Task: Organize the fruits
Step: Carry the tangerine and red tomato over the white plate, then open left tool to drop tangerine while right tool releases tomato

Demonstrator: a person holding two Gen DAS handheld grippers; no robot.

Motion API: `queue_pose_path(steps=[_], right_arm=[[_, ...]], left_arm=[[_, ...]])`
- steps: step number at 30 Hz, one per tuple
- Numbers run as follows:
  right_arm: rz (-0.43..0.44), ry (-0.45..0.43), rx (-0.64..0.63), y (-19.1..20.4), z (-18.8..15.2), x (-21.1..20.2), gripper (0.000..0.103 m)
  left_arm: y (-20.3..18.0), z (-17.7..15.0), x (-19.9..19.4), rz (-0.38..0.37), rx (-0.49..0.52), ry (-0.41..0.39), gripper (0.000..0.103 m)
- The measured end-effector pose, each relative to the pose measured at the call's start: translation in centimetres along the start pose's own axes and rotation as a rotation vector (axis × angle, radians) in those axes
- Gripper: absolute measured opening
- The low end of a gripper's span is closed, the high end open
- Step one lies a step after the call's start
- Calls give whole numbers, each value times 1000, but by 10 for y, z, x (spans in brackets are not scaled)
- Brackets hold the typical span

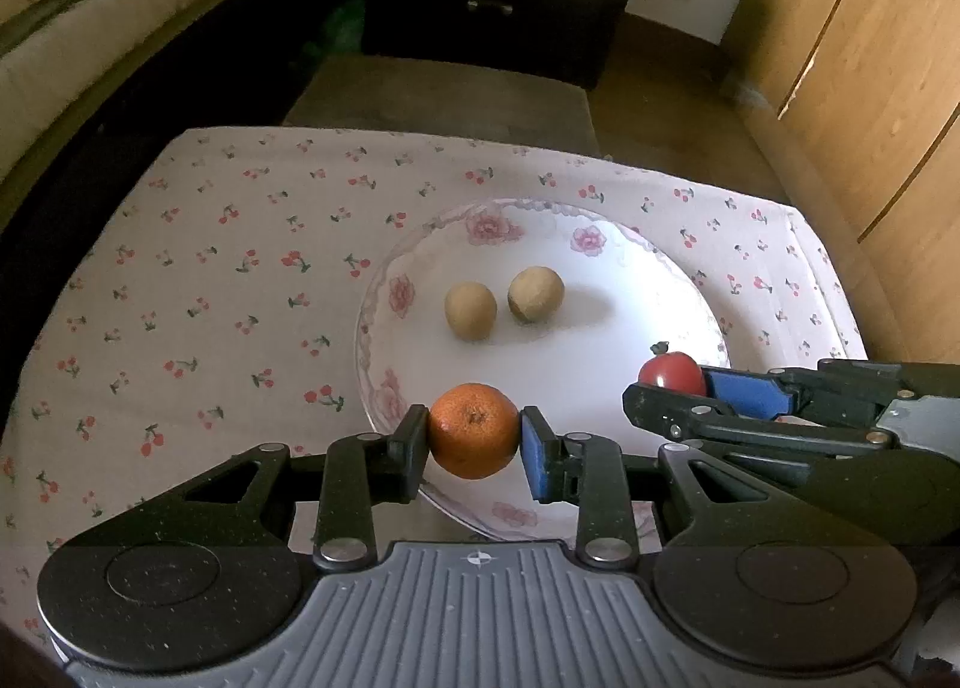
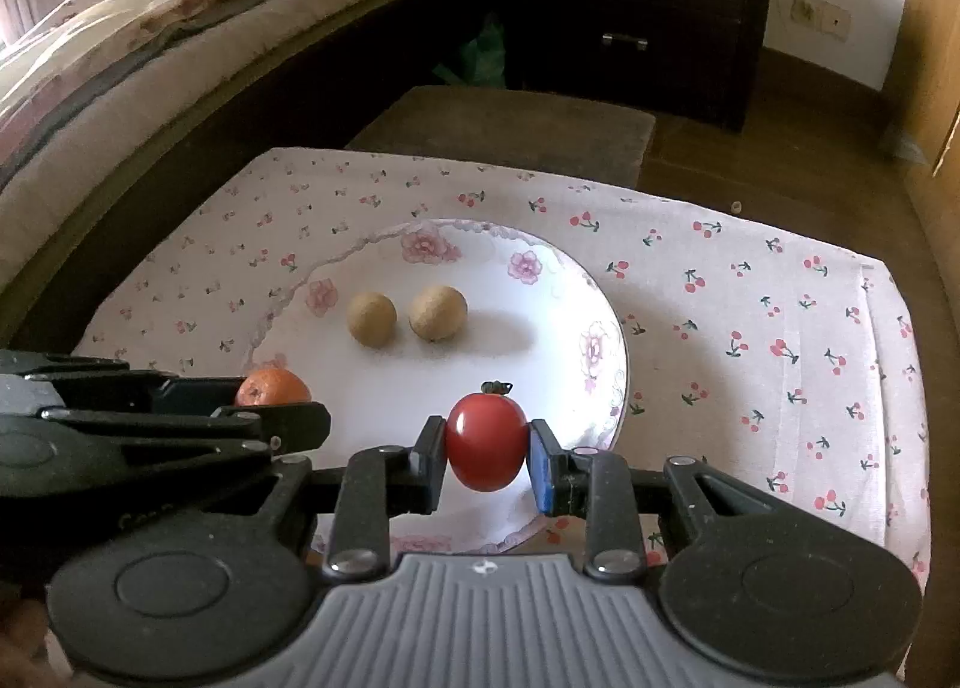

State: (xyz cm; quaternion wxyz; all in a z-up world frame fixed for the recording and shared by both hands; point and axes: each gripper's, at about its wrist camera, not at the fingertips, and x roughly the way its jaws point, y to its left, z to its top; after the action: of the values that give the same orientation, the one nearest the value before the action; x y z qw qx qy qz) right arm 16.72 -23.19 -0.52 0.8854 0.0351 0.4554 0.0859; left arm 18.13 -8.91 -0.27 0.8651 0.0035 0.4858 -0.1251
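Your worktop (image 1: 198,292) wears a pale cloth printed with small red cherries, soft and faintly creased. On it sits a broad, round, shallow plate (image 1: 648,292), glossy white, with pink flowers around a scalloped-looking border. Two small tan fruits (image 1: 503,301), matte and rough-skinned, nearly round, lie side by side near the plate's centre, close together.

Your left hand-held gripper (image 1: 474,442) is clamped on a tangerine (image 1: 474,431): a bright orange ball with dimpled peel and a dark stem scar, held over the plate's near rim between a black pad and a blue one. Your right hand-held gripper (image 2: 487,451) is clamped on a tomato (image 2: 486,442), smooth, glossy and deep red, slightly egg-shaped, with a small dark green stem cap on top; it hangs over the plate's near part, to the right of the tangerine. Both tools are black speckled plastic with grey ribbed bodies and metal pivot pins.
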Motion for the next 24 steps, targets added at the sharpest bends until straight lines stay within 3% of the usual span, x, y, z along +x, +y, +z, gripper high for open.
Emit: queue_pose_path(steps=[9, 24], right_arm=[[10, 16, 16, -2, -1, 3, 31], [-1, -64, 44, -7, 3, -26, 31]], left_arm=[[-1, 0, 1, 3, 1, 2, 43], [-2, 1, -17, -23, -1, -42, 53]])
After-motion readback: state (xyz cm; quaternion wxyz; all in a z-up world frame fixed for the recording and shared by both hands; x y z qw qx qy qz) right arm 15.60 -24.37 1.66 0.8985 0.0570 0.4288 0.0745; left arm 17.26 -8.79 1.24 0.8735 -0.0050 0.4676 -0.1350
